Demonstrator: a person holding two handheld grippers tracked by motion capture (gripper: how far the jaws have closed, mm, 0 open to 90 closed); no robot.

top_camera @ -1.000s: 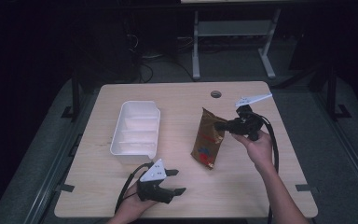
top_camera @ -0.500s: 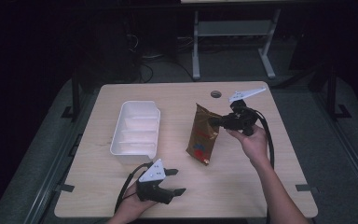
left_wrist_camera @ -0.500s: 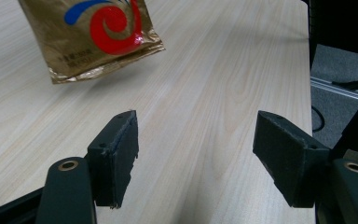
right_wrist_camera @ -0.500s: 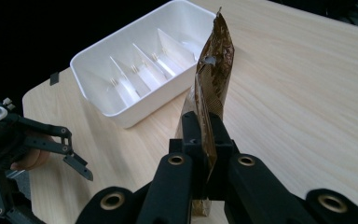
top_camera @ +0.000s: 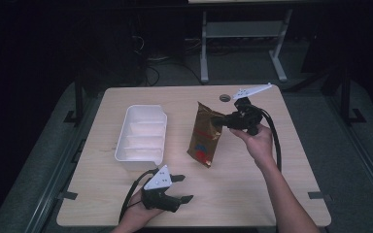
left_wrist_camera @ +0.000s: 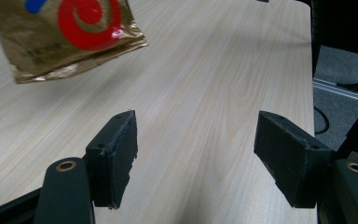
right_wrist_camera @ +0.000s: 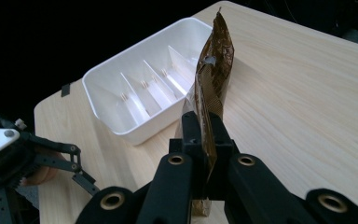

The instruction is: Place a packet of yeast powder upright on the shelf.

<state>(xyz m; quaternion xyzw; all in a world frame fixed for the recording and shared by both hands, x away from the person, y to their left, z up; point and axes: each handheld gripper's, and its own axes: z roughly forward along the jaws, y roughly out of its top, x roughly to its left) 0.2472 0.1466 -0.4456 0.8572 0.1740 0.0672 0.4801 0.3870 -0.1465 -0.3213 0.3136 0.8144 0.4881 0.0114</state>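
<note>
A gold snack bag [top_camera: 205, 136] with red and blue print hangs upright over the middle of the table, its lower edge just above the wood. My right gripper [top_camera: 218, 122] is shut on the bag's upper right edge; in the right gripper view the foil [right_wrist_camera: 214, 70] rises from between the closed jaws [right_wrist_camera: 204, 135]. My left gripper [top_camera: 187, 188] lies low at the table's front edge. Its jaws have just been opening, with nothing between them [left_wrist_camera: 196, 163]. The bag's bottom corner [left_wrist_camera: 70, 28] hangs ahead of them, apart.
A white divided tray [top_camera: 120, 145] stands left of the bag, its compartments bare [right_wrist_camera: 135, 133]. A round cable hole [top_camera: 225, 97] sits near the table's far edge. Bare wood [top_camera: 252, 194] lies front right. Dark floor and a metal frame lie beyond.
My right gripper has carried the bag a little up and to the left. The left hand has stayed where it was.
</note>
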